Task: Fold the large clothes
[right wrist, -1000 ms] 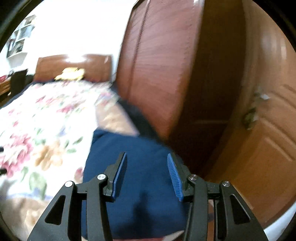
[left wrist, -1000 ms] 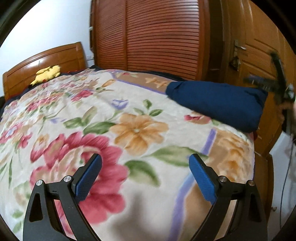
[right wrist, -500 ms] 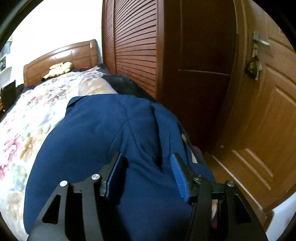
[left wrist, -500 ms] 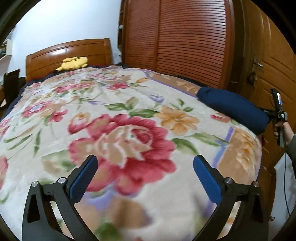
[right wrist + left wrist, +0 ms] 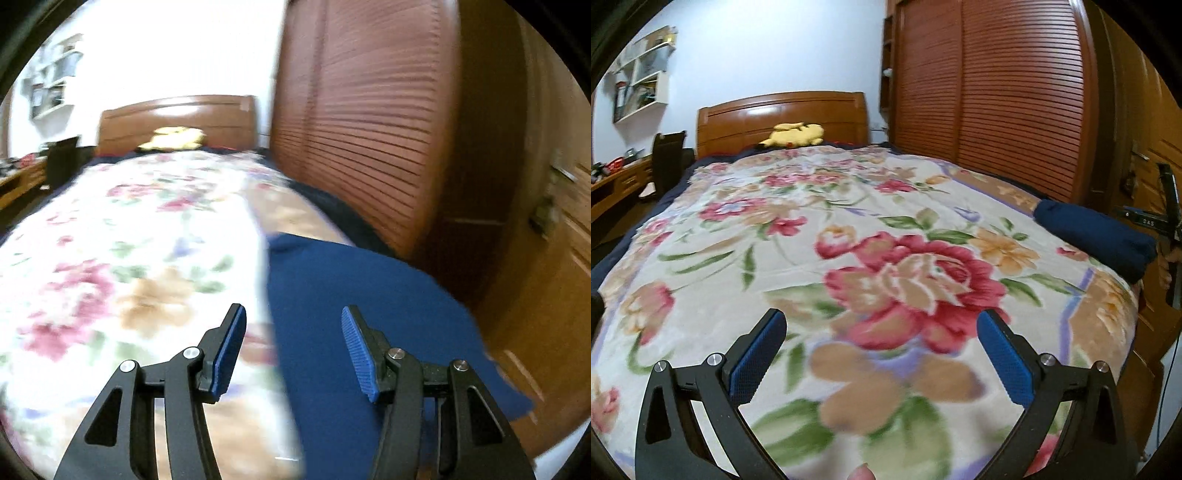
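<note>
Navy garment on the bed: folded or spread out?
Folded. The navy garment lies as a compact thick bundle at the right edge of the floral blanket, no sleeves or legs spread out; neither gripper holds it.

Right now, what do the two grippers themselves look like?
Both look alike. The left gripper and right gripper have matte black frames with triangular cut-outs, round silver bolts at the joints, and flat blue textured pads lining the fingers. No cables show on either, and no sleeve is in view.
</note>
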Available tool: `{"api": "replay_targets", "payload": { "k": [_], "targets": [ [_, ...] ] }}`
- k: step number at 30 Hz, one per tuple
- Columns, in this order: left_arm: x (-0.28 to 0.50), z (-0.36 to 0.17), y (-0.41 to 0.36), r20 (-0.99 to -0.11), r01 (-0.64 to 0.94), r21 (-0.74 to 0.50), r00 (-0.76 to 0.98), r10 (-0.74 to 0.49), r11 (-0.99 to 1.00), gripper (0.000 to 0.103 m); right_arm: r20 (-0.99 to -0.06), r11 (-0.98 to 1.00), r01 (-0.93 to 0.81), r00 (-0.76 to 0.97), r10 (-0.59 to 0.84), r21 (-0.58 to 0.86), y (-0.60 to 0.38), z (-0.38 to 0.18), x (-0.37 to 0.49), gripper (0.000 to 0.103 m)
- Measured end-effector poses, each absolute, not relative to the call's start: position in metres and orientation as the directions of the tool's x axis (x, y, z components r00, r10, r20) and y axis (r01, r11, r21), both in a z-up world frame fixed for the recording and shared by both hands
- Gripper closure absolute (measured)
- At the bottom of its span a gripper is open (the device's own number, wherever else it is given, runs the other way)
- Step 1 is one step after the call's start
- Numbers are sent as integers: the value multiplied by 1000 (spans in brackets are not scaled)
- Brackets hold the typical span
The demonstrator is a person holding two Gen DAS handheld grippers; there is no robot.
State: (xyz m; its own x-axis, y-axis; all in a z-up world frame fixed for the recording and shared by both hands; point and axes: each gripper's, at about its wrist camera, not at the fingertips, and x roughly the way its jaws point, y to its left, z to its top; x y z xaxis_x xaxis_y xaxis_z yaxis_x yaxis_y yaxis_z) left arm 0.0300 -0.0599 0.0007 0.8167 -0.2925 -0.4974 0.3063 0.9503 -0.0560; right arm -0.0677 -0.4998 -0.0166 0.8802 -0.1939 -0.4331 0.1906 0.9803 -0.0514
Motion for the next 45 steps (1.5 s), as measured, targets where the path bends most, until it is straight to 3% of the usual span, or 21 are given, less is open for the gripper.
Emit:
{"api": "replay_targets", "payload": {
  "k": [6,14,20,27,45],
  "targets": [
    [31,-9,-31,-499,239,-70,833,-241,969,0,-398,999,-27,917,39,36,-407,-14,-62,44],
    [25,-7,-9,-462,129,-19,878,-124,991,0,-350,979,-195,914,203,61,-313,-13,-73,43],
    [18,-5,-5,-432,95,14,898,-79,995,0,-350,975,-216,910,223,62,-272,-32,-72,30],
    [14,-6,4,-431,50,-8,901,-49,999,0,-357,969,-240,901,246,61,-259,-54,-21,30],
    [16,-9,9,-433,36,-18,900,-40,999,0,-325,963,-265,906,269,58,-250,-71,4,30]
  ]
}}
